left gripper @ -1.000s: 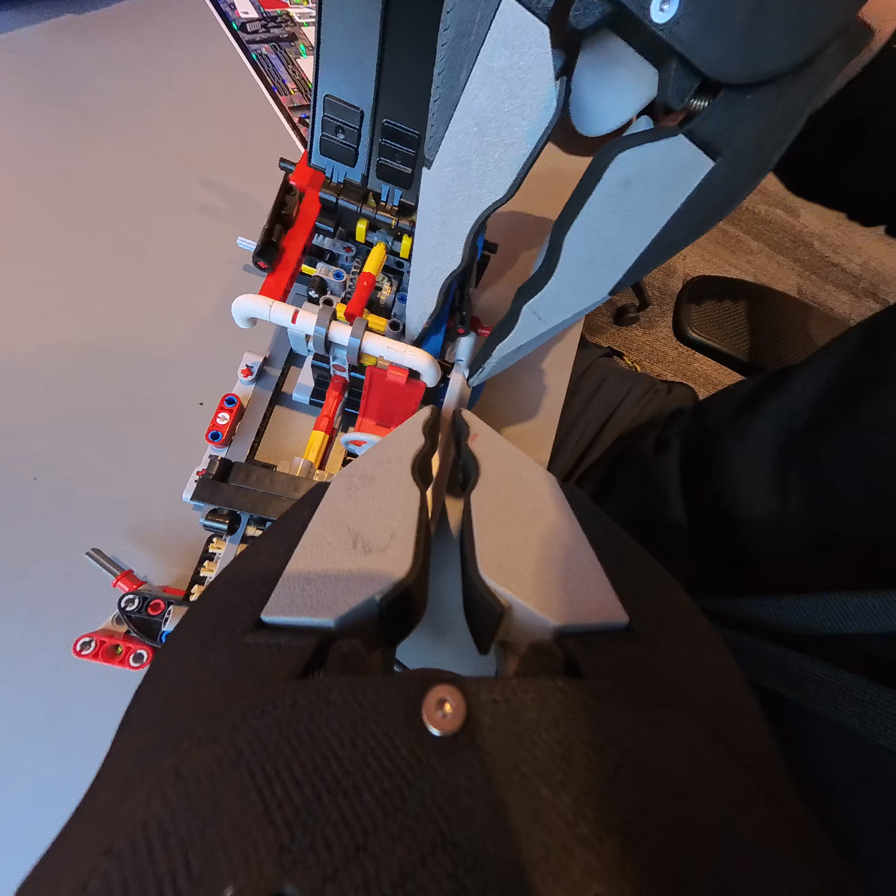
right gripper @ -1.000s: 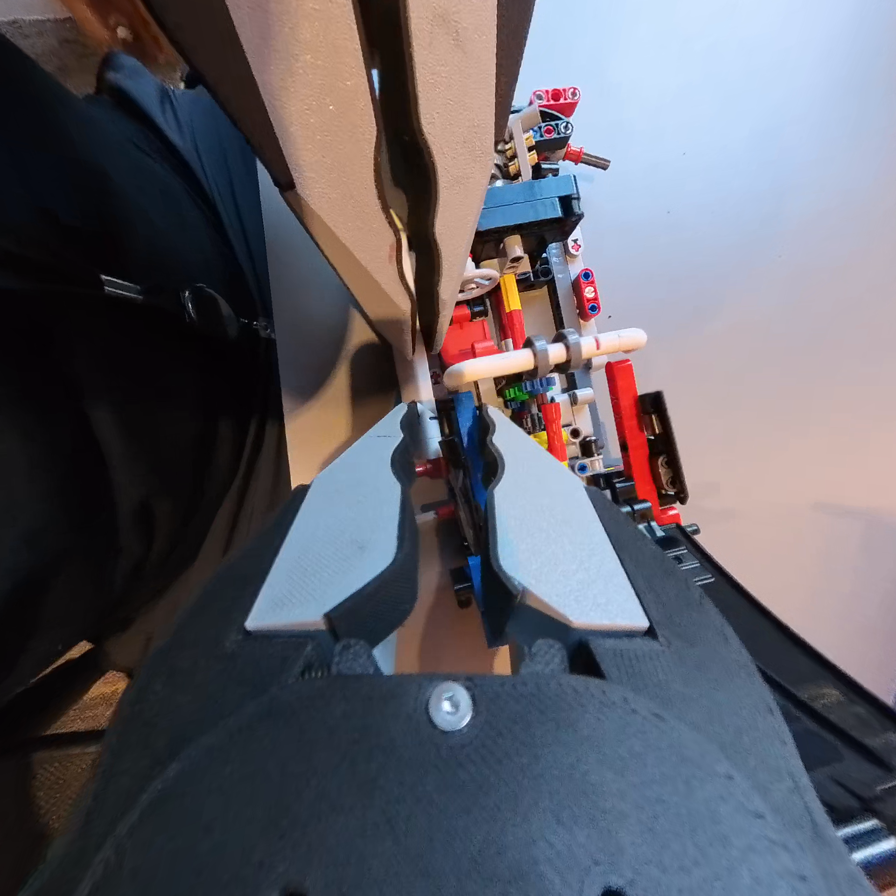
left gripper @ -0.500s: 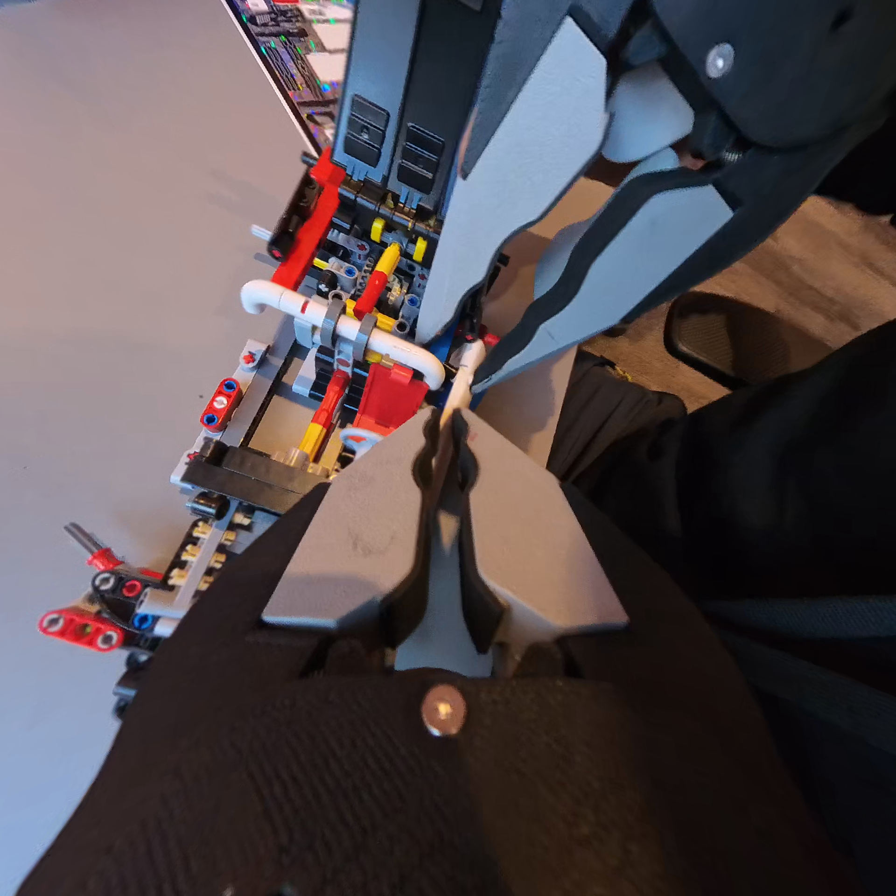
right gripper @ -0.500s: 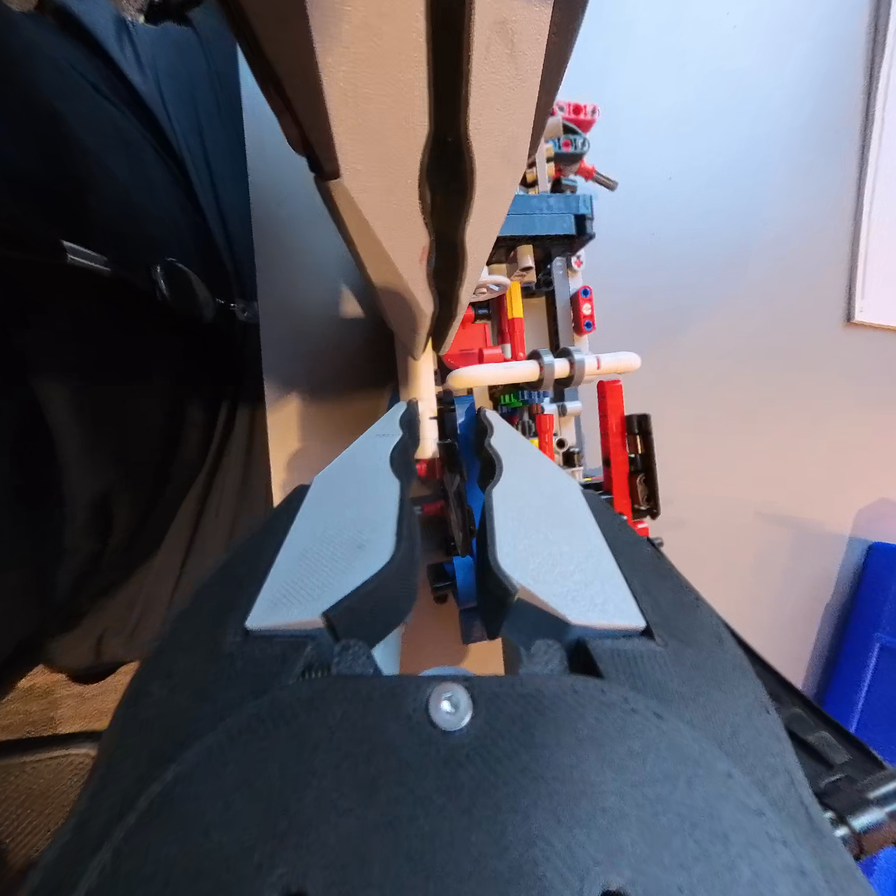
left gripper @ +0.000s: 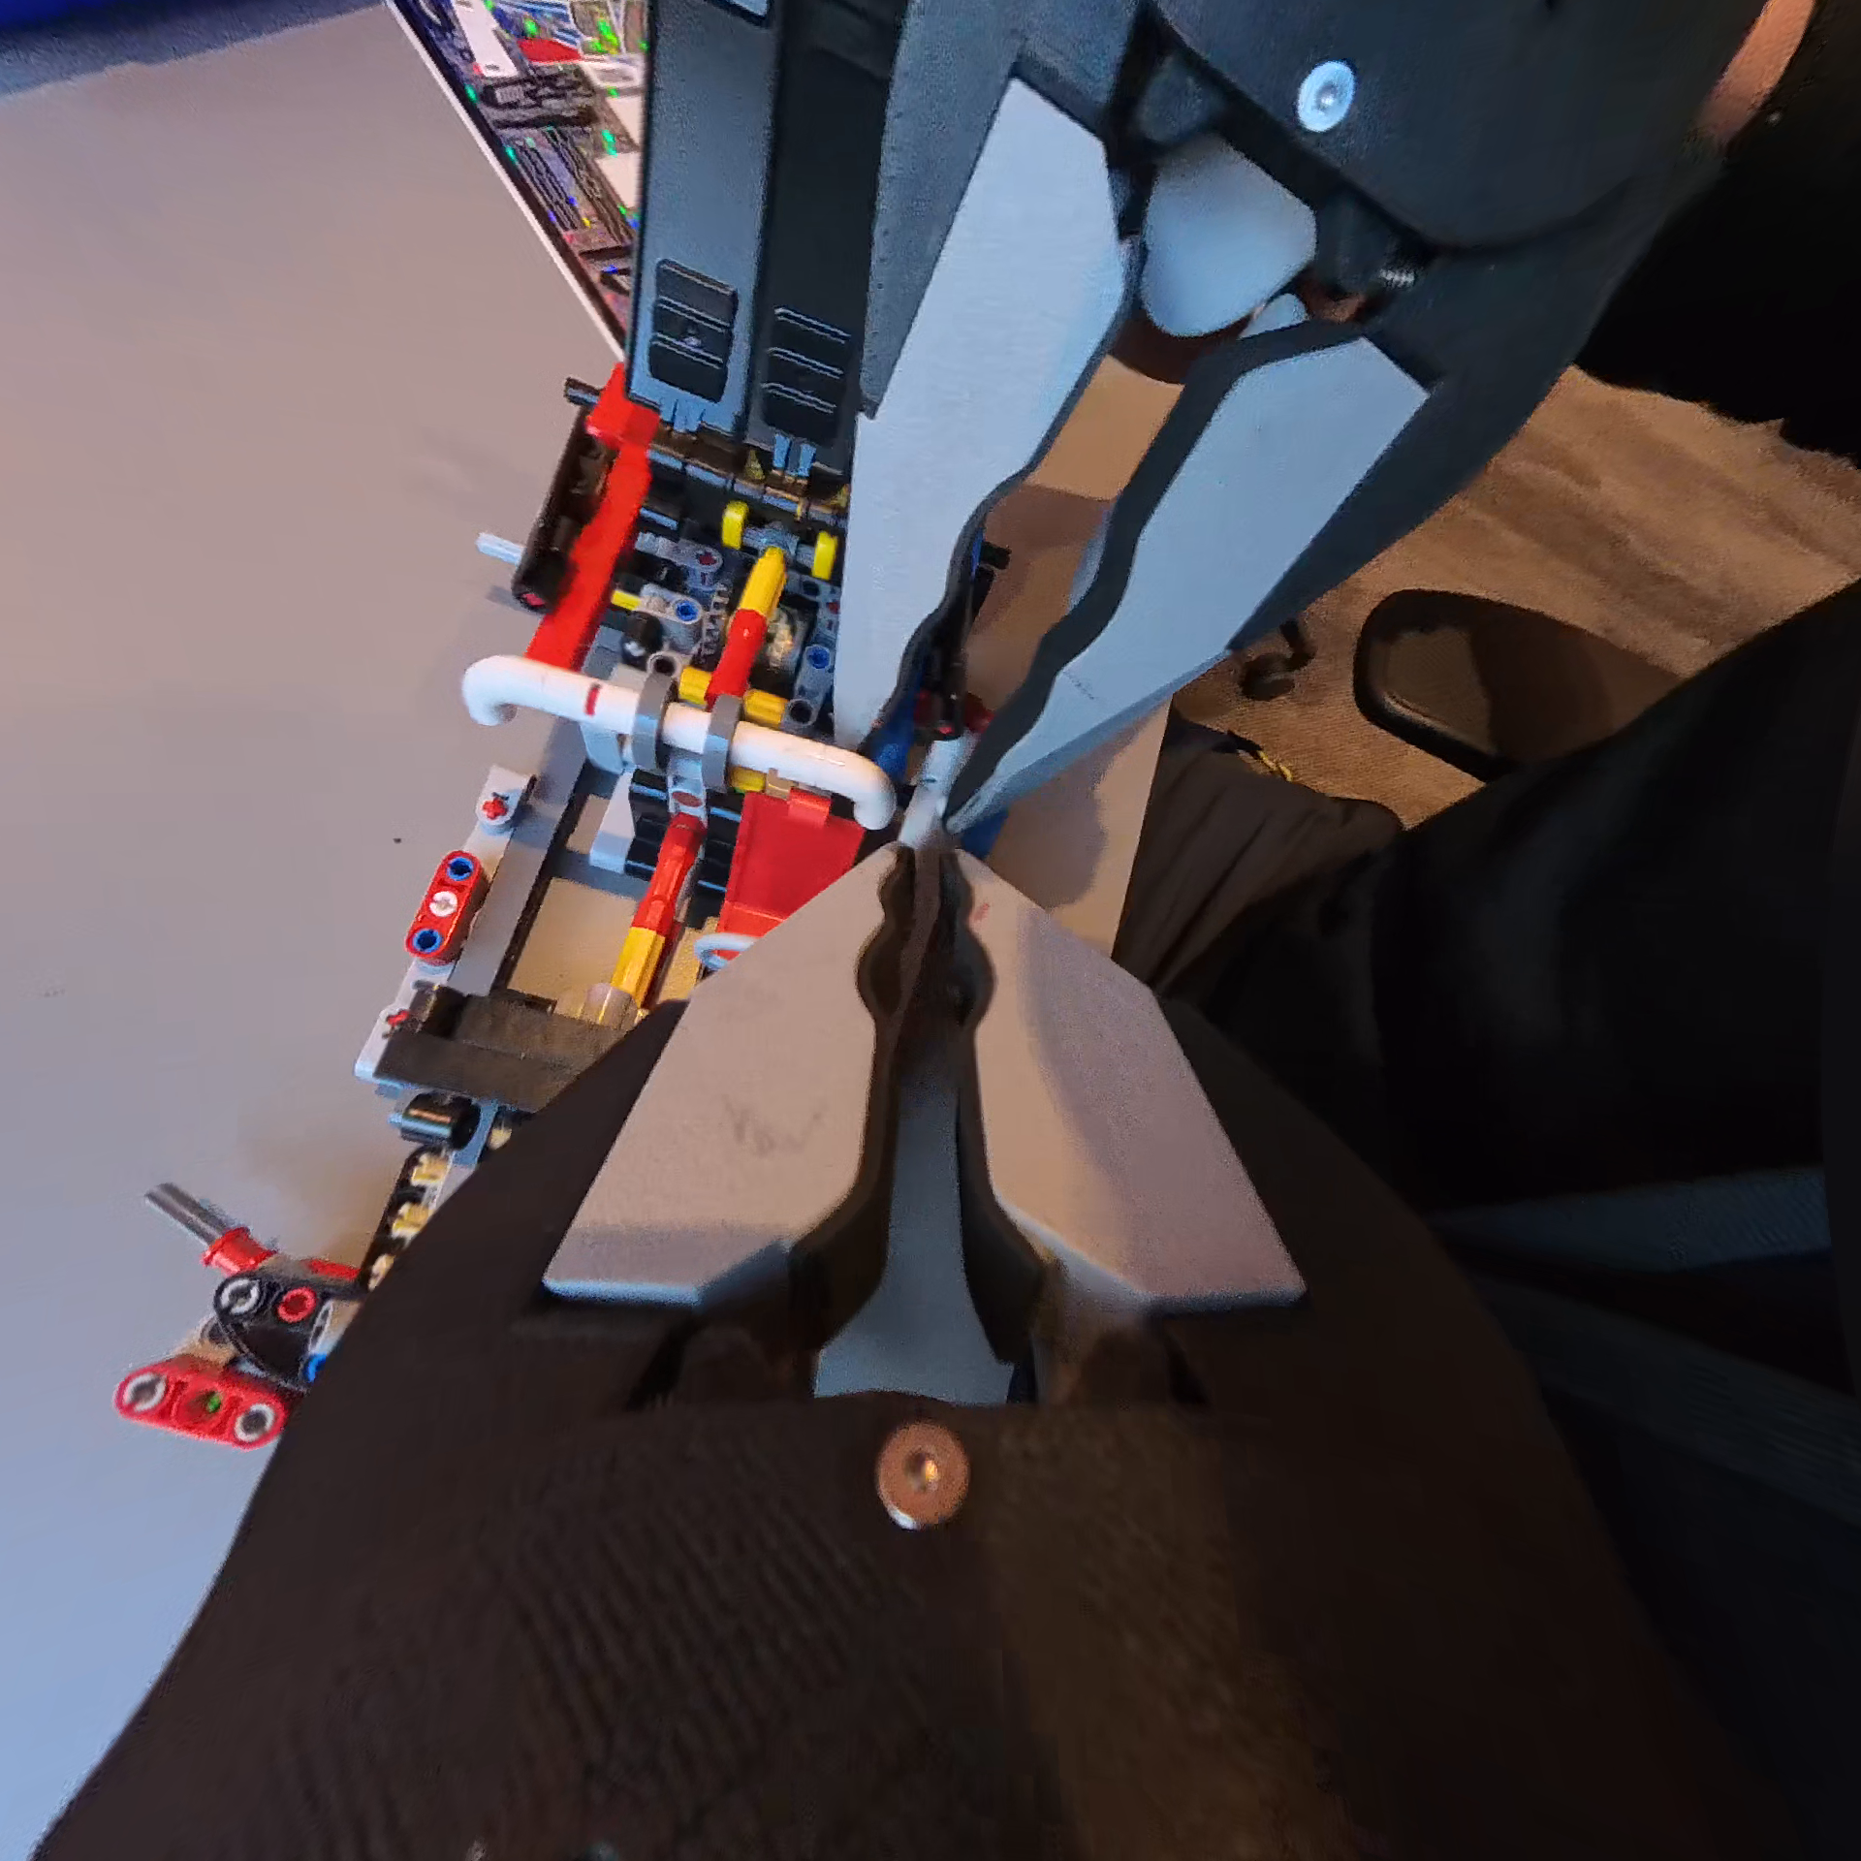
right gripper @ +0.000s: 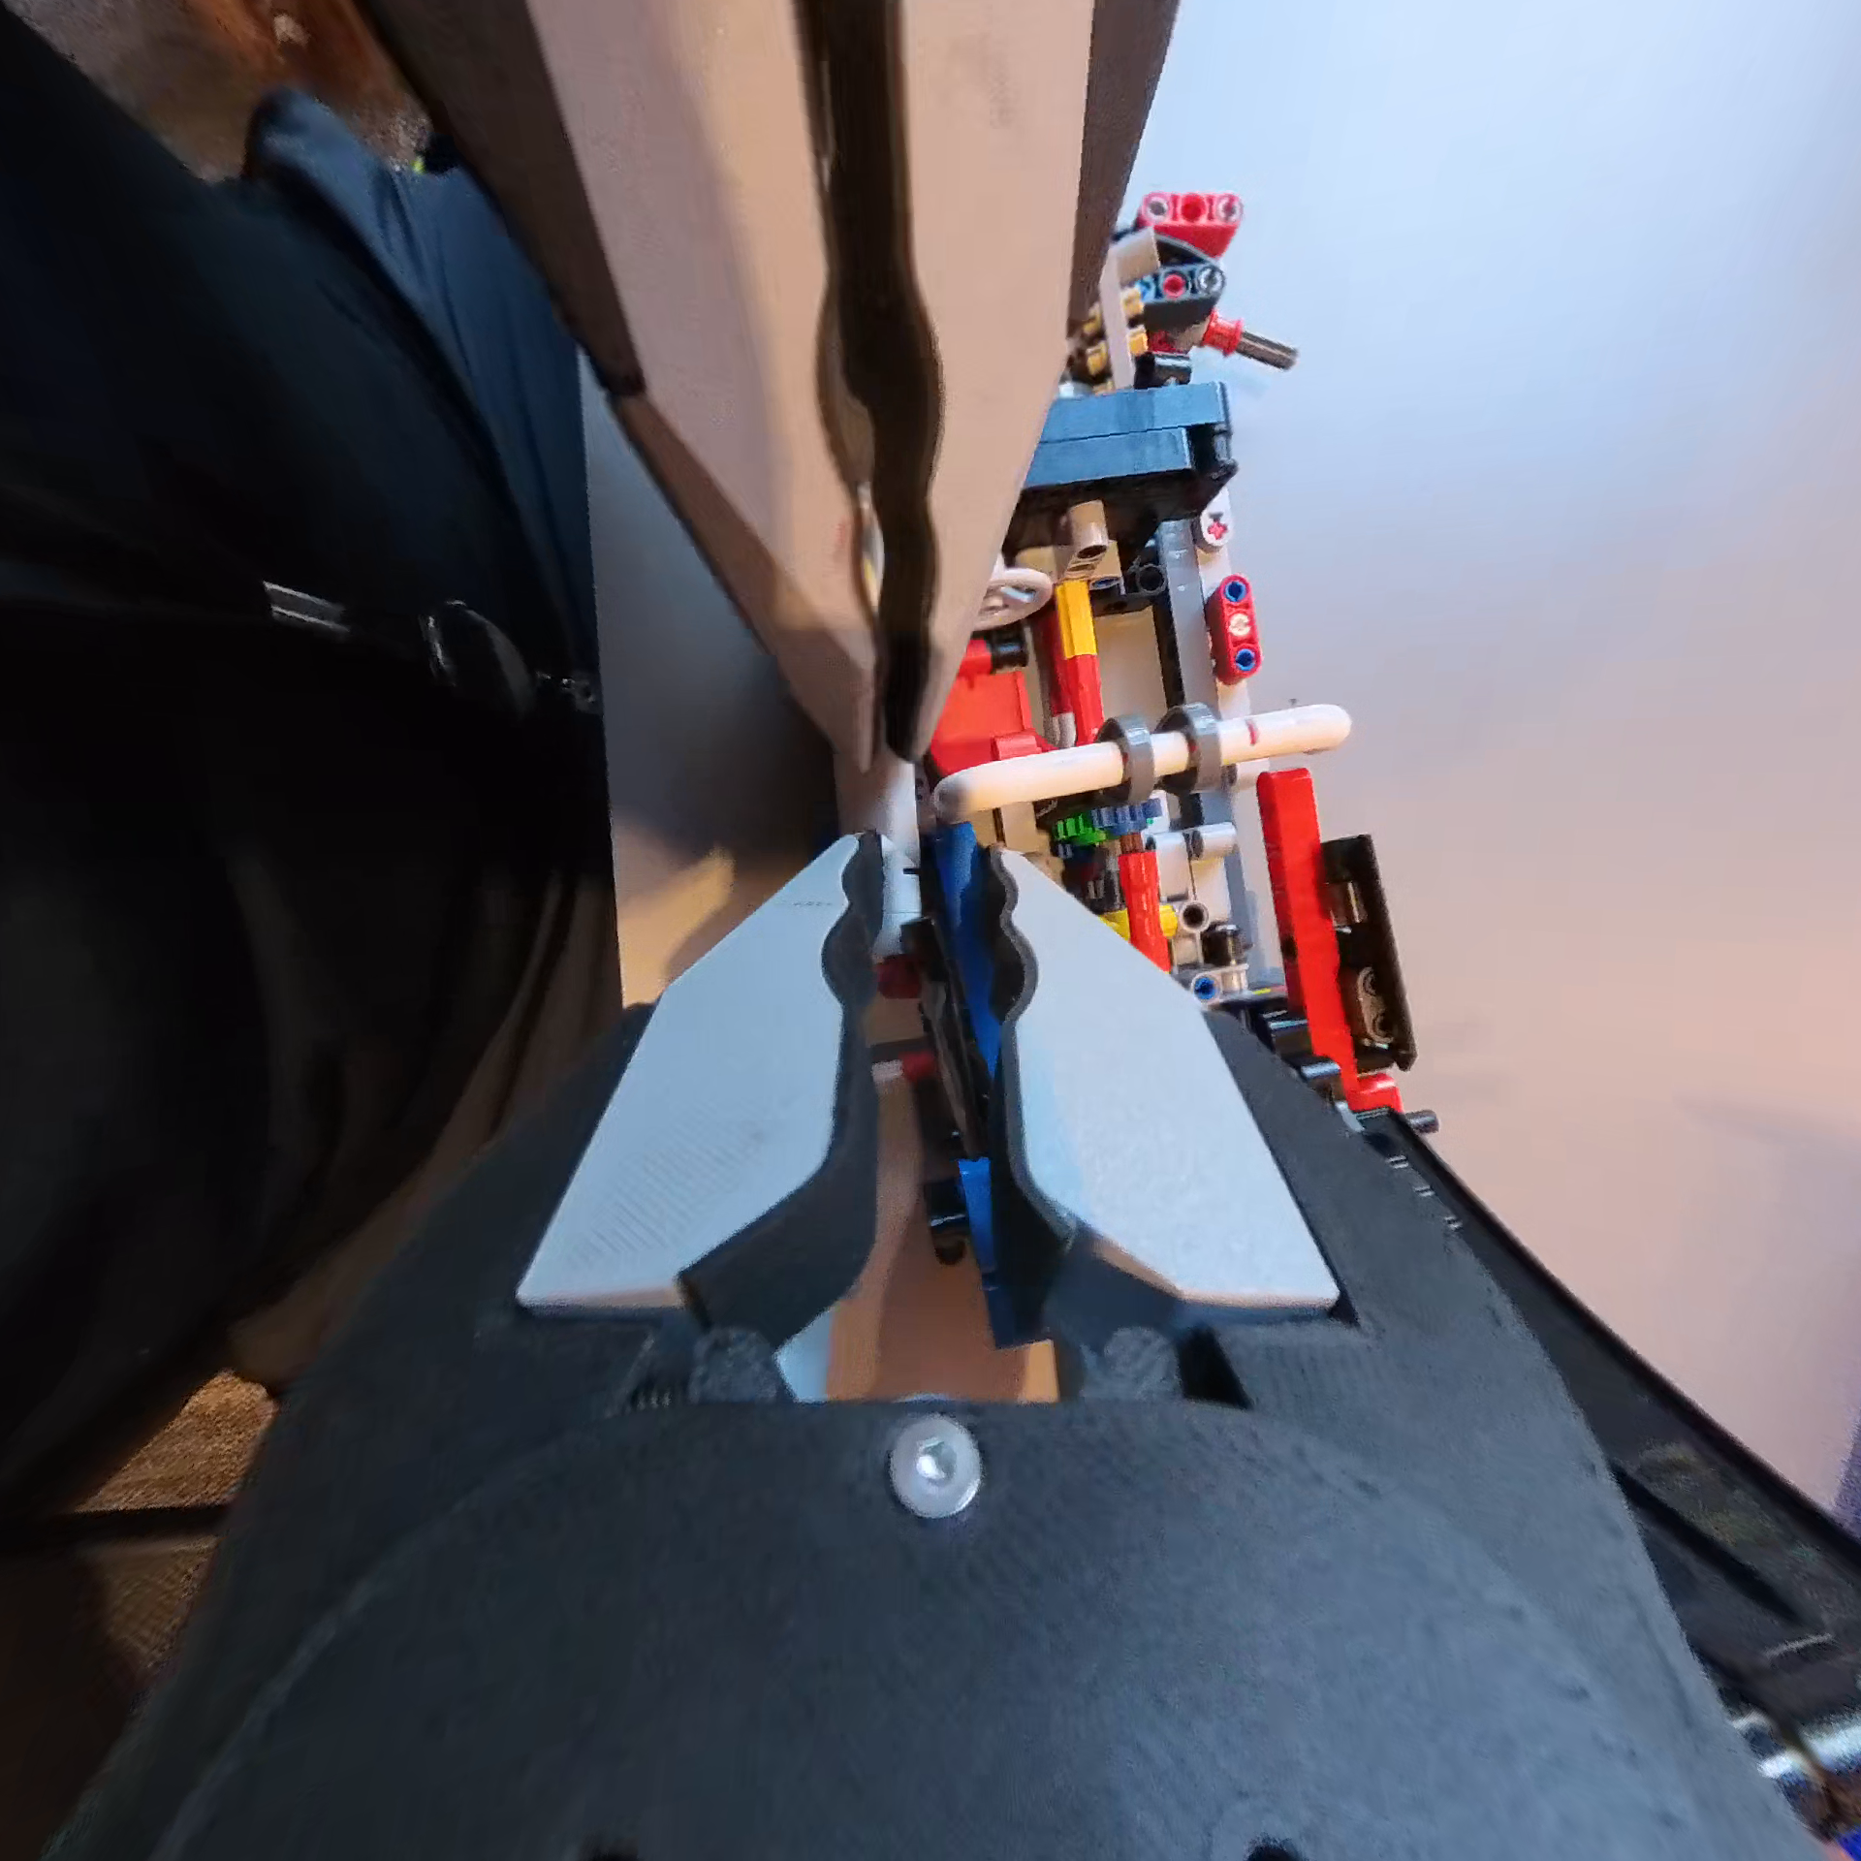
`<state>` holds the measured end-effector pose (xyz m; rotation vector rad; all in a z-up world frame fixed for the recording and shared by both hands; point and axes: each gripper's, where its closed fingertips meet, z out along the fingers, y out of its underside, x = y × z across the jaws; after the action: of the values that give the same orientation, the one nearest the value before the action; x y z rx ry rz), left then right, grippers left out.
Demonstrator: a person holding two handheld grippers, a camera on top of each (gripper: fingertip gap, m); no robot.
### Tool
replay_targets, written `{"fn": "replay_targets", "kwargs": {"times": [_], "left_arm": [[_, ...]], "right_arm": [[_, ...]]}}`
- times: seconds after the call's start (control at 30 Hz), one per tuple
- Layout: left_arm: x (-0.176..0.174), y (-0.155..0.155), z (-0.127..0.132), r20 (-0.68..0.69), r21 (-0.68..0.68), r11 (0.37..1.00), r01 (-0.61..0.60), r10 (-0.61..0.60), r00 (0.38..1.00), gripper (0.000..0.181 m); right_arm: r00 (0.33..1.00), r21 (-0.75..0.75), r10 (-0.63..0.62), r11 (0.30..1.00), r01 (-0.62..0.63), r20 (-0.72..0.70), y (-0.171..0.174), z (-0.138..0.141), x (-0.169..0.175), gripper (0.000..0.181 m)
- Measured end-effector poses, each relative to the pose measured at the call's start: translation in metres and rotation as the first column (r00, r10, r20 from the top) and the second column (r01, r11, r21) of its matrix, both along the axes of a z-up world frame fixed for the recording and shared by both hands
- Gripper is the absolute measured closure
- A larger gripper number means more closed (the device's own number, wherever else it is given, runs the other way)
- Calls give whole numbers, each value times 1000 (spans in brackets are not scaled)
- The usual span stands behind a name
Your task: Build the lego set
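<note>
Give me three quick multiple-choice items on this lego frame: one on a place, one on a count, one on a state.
1. Where does the lego model lie on the table?
A. at the edge nearest the person
B. in the middle of the table
C. inside a blue bin

2. How many grey rings sit around the white curved tube?
A. none
B. two
C. five

3. How does the left gripper stand?
A. wide open, clear of the model
B. closed to a thin slit at the model's near side rail
C. out of view

Answers:
1 A, the table's edge and the floor show right beside the model in the left wrist view.
2 B, two rings sit side by side on the tube in both views.
3 B, its fingertips almost meet right at the white rail; whether it pinches something is hidden.
</note>
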<state>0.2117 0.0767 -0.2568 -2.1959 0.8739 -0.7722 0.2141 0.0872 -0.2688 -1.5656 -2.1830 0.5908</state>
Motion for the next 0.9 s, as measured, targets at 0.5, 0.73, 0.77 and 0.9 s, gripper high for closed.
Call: {"fn": "replay_targets", "kwargs": {"times": [0.5, 0.73, 0.77, 0.9], "left_arm": [[-45, 7, 61, 143, 227, 972, -58, 26, 989, 107], [-75, 12, 83, 391, 271, 937, -221, 103, 914, 86], [-79, 13, 83, 420, 266, 931, -250, 121, 899, 86], [-88, 3, 87, 528, 245, 913, -327, 157, 835, 72]], "right_arm": [[905, 223, -48, 963, 155, -423, 4, 62, -7, 119], [623, -5, -186, 960, 281, -760, 19, 125, 45, 109], [574, -40, -212, 954, 297, -791, 25, 130, 54, 109], [315, -233, -309, 938, 258, -897, 40, 147, 93, 99]]}}
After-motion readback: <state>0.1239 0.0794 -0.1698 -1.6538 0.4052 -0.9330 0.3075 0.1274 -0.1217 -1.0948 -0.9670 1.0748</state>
